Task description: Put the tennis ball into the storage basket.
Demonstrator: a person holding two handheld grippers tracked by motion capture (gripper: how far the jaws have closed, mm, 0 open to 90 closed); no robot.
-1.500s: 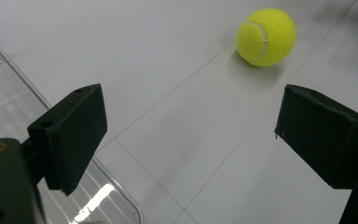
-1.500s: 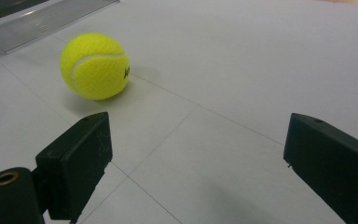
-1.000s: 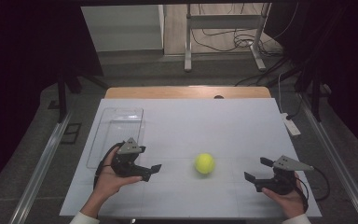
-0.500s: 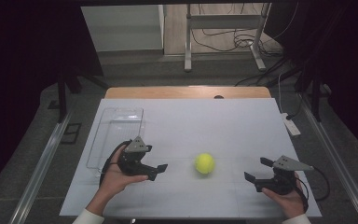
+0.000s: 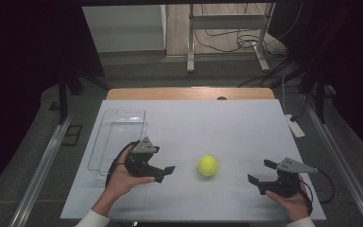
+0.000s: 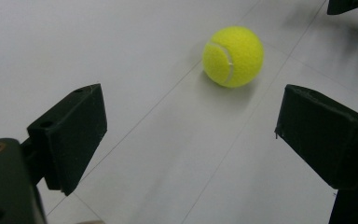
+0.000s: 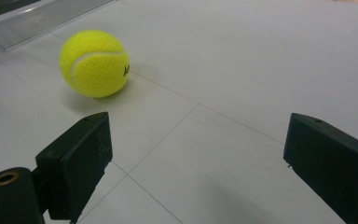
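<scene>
Near the middle of the white counter (image 5: 227, 123), toward the person's side, a yellow tennis ball (image 5: 207, 165) rests on the bare surface, touching neither tongs. Just to its left the left tongs (image 5: 164, 173) point at it, jaws spread wide with nothing between them; in the left gripper view the ball (image 6: 233, 56) lies ahead of the jaws, beyond their tips. Farther off on the other side, the right tongs (image 5: 261, 172) are held low over the counter, likewise open and empty, and in the right gripper view the ball (image 7: 94, 63) sits ahead and to the left of the jaws. A clear plastic tray (image 5: 105, 142) stands at the counter's left edge, just behind the left hand (image 5: 123, 177).
</scene>
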